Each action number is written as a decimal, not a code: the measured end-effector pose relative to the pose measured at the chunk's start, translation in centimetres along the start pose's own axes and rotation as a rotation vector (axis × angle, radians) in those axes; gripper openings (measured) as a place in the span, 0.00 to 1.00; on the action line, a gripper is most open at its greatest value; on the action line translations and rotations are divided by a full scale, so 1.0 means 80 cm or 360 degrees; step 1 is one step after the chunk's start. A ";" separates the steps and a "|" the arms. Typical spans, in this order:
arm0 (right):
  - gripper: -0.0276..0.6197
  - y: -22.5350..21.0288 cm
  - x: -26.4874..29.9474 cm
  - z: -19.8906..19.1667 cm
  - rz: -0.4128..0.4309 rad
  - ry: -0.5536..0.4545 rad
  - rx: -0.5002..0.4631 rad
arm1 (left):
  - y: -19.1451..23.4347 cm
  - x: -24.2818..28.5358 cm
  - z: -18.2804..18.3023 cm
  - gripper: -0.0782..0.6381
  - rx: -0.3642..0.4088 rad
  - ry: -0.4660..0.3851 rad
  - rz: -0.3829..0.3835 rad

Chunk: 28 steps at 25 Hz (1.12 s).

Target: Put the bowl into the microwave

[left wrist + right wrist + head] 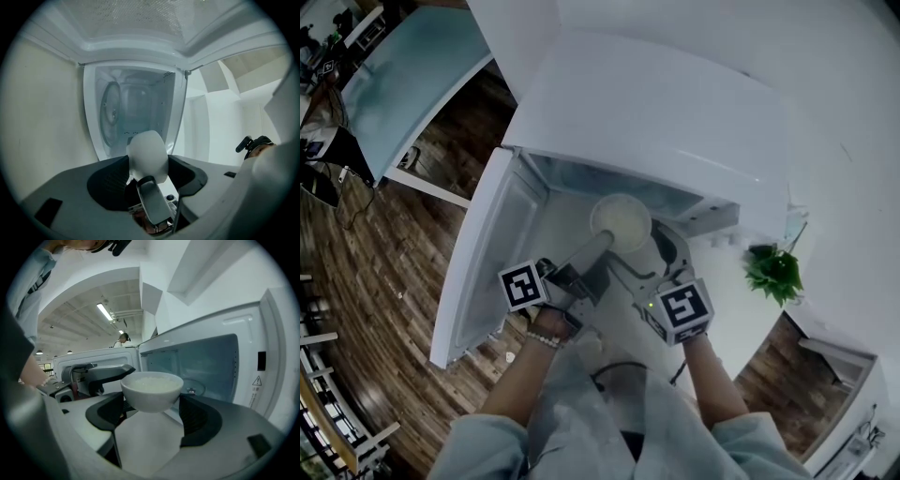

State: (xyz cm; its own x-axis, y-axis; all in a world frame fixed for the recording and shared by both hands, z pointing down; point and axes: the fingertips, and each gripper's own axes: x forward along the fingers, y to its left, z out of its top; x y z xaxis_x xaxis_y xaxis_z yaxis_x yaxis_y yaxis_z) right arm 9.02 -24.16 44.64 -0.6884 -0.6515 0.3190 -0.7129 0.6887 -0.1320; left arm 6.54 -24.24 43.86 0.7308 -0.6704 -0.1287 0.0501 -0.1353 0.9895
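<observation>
Currently, bowl [621, 222]: white, filled with something pale, held upright clear of the counter [147, 441], just outside the mouth of the microwave [656, 112].
Door [483, 253]: standing wide open to the left.
Right gripper [152, 401]: level, clamped across the bowl, one pad against each side.
Left gripper [149, 165]: rolled onto its side, aimed into the cavity, likewise clenched on the bowl, a jaw on either side of it.
Forearms [520, 384]: both stretched forward from pale sleeves [741, 445], close together, converging on the bowl.
Left hand [551, 326]: beaded band at the wrist, just behind its marker cube [523, 286].
Turntable [192, 389]: on the cavity floor, beyond the bowl.
</observation>
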 end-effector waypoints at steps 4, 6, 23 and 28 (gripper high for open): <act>0.62 -0.014 0.017 -0.010 -0.0011 0.0026 0.0033 | 0.017 0.011 0.012 0.46 -0.0008 0.0002 0.0031; 0.62 -0.022 0.025 -0.015 -0.0018 0.0054 0.0044 | 0.025 0.016 0.019 0.46 -0.0021 -0.0013 0.0043; 0.61 -0.061 0.072 -0.034 -0.0056 0.0155 0.0065 | 0.072 0.043 0.057 0.47 -0.0023 -0.0056 0.0135; 0.61 -0.067 0.080 -0.042 -0.0054 0.0200 0.0060 | 0.083 0.046 0.061 0.47 -0.0024 -0.0063 0.0190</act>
State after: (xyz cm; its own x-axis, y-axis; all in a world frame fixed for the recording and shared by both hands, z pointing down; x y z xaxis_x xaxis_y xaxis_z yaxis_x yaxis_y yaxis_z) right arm 8.87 -30.96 50.56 -0.6431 -0.6277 0.4387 -0.7419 0.6527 -0.1537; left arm 6.22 -31.18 49.65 0.7045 -0.7096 -0.0124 -0.0249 -0.0421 0.9988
